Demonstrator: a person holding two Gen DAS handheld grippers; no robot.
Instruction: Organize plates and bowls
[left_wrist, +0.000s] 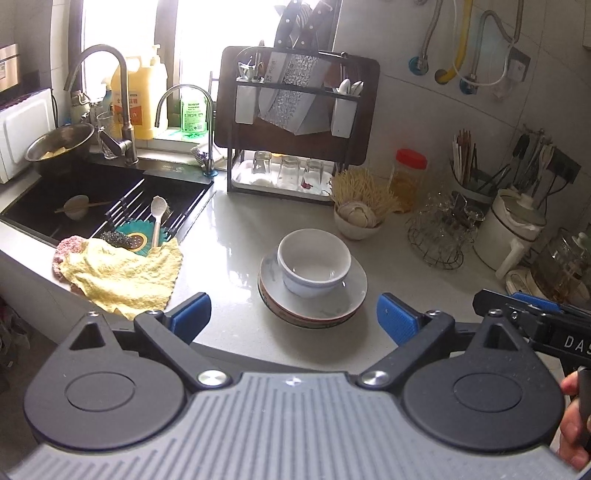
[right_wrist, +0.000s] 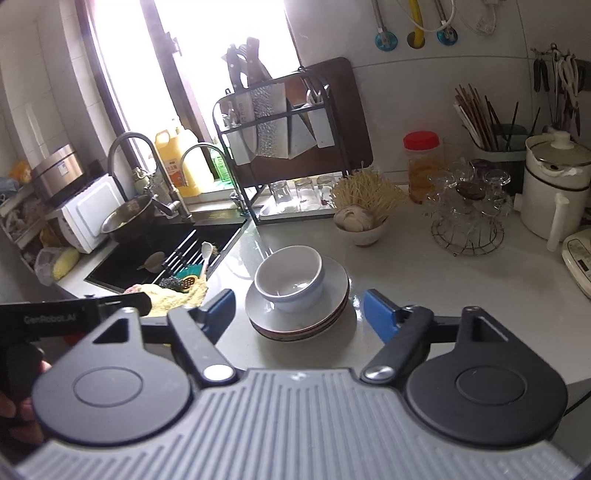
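Kitchen counter (left_wrist: 229, 229) shining pale by sink (left_wrist: 92, 199). White bowl (left_wrist: 314, 264) sitting on stack of plates (left_wrist: 314, 306), straight ahead of both claws. Left claw (left_wrist: 293, 314) spreading wide, holding nothing. Right claw (right_wrist: 299, 314) spreading wide too, holding nothing. Stack lying between blue tips, just beyond; neither hand looking nearer.

Bright window (left_wrist: 192, 40) behind sink (left_wrist: 92, 199) — white tiled wall (left_wrist: 443, 122)
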